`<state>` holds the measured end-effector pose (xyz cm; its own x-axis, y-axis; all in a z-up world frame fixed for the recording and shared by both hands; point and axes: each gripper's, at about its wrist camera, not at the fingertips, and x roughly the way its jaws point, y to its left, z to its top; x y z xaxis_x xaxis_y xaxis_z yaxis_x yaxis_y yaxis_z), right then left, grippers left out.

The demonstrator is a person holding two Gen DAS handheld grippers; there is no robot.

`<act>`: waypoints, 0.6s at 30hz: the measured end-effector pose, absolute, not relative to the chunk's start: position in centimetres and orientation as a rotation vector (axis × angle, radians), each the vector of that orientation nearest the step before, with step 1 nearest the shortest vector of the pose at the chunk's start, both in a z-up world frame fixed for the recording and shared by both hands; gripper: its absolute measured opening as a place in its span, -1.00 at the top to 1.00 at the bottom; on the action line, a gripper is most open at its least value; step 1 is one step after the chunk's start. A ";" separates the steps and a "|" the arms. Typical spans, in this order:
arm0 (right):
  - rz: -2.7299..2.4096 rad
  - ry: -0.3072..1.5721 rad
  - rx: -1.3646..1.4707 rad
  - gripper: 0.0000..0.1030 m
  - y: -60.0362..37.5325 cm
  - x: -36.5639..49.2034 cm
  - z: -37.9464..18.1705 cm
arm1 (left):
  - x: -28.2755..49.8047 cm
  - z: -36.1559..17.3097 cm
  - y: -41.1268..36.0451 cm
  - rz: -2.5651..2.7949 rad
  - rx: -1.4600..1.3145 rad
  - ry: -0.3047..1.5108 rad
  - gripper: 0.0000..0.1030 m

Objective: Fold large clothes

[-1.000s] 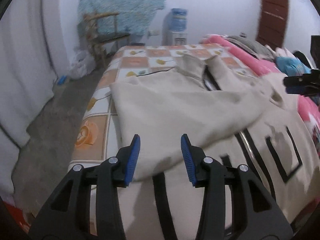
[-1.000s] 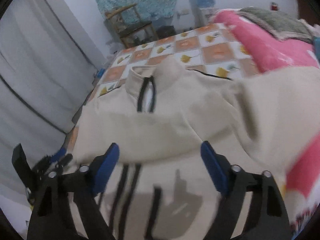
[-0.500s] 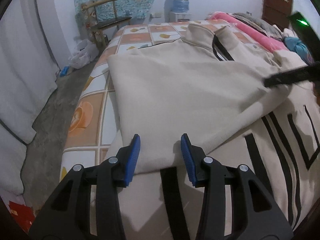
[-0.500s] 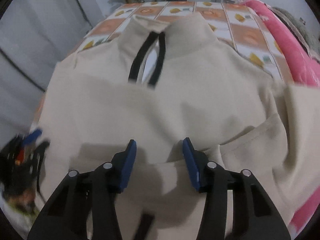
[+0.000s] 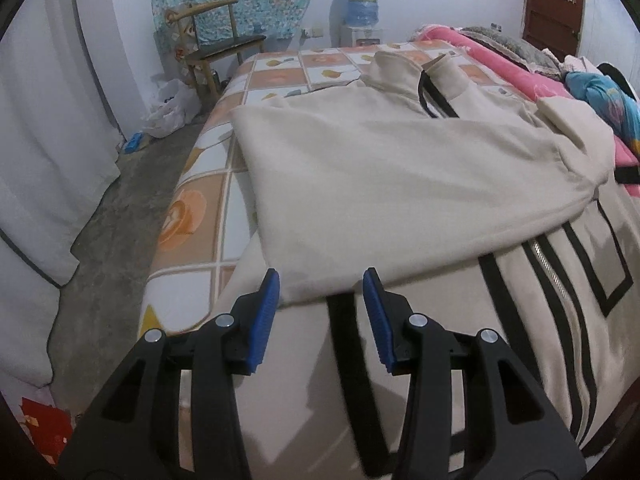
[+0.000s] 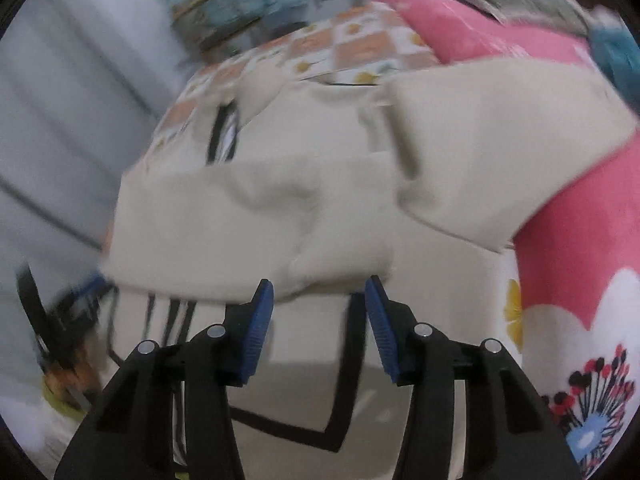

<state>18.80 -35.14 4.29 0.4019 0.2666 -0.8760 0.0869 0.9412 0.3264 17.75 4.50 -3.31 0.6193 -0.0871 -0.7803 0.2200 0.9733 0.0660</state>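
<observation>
Beige jacket (image 5: 400, 184) on checkered bed (image 5: 208, 184)

We hold our left gripper (image 5: 322, 308) level and low, its blue-padded fingers (image 5: 267, 300) spread apart with nothing between them. Our right gripper (image 6: 319, 316) points forward too, jaws parted and empty, its view blurred by motion.

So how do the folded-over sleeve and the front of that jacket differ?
The sleeve is plain beige, while the front carries black stripes and a zipper. The sleeve lies on top, folded across; the front lies flat beneath it. The sleeve's cloth shows soft wrinkles; the front looks smoother. Both are the same beige fabric, part of one jacket.
</observation>
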 end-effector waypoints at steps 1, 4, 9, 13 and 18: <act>0.120 1.166 0.394 0.09 -36.0 19.4 4.0 | 17.6 -3.5 4.7 -0.171 0.165 0.892 0.19; 0.106 1.193 0.466 0.09 -37.2 21.4 2.7 | 17.4 -4.3 5.5 -0.143 0.163 0.920 0.18; 0.048 1.257 0.486 0.09 -38.0 24.7 -0.2 | 17.2 -4.4 6.3 -0.137 0.133 0.911 0.18; 0.093 1.260 0.463 0.09 -36.8 25.2 -0.2 | 17.0 -4.5 6.7 -0.147 0.110 0.898 0.18; 0.044 1.282 0.341 0.58 -36.1 25.7 -0.5 | 16.9 -4.7 7.0 -0.158 0.081 0.876 0.17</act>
<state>25.69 -36.10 -0.45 0.2912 0.2205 -0.9309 0.1564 0.9490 0.2737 16.87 7.02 -4.72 0.6297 -0.1046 -0.7698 0.1713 0.9852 0.0062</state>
